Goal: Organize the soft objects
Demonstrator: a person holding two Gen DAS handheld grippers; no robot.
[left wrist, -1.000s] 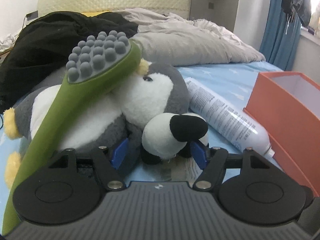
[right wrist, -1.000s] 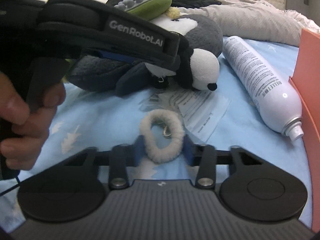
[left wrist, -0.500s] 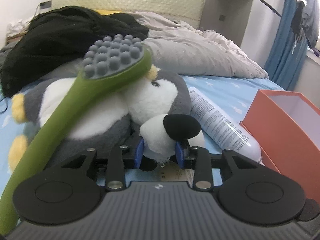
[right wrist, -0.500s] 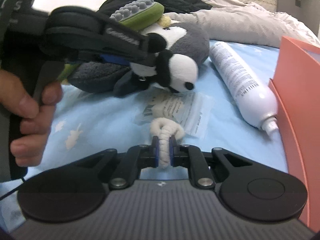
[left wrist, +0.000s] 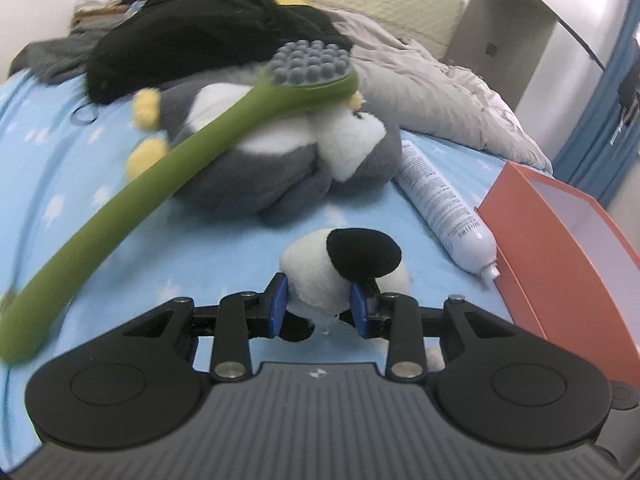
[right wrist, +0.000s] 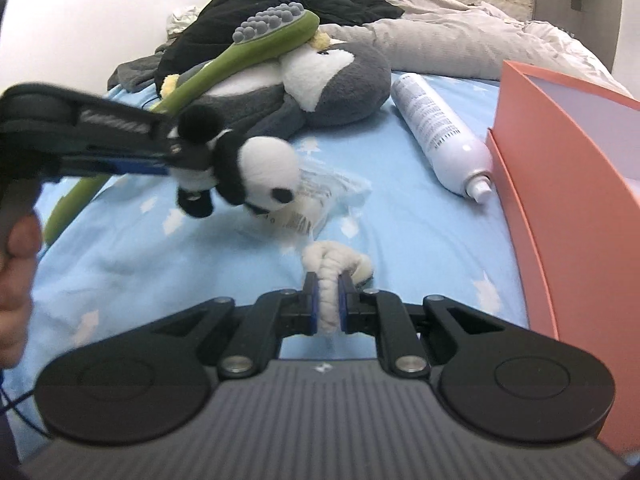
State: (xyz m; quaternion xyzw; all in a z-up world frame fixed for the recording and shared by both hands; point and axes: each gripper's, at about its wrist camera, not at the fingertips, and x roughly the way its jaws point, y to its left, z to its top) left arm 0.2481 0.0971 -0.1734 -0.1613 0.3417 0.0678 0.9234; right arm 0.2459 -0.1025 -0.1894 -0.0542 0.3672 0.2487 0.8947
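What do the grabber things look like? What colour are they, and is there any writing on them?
Each gripper is black plastic, with a ribbed grey body and two round discs. Thin black linkage bars with silver rivets lead to two fingers with blue pads. The left gripper, seen side-on from the right camera, has blurred white lettering along it, and a bare hand holds its handle. A thin dark cable hangs below that hand.

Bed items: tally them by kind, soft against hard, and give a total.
Soft toys: 2, small black-and-white panda plush and big grey-and-white penguin plush.
Fluffy items: 1, cream fuzzy hair tie.
Hard items: 3, green long-handled massage brush, white spray bottle, orange open box.
Packets: 1, clear plastic packet.
Total: 7
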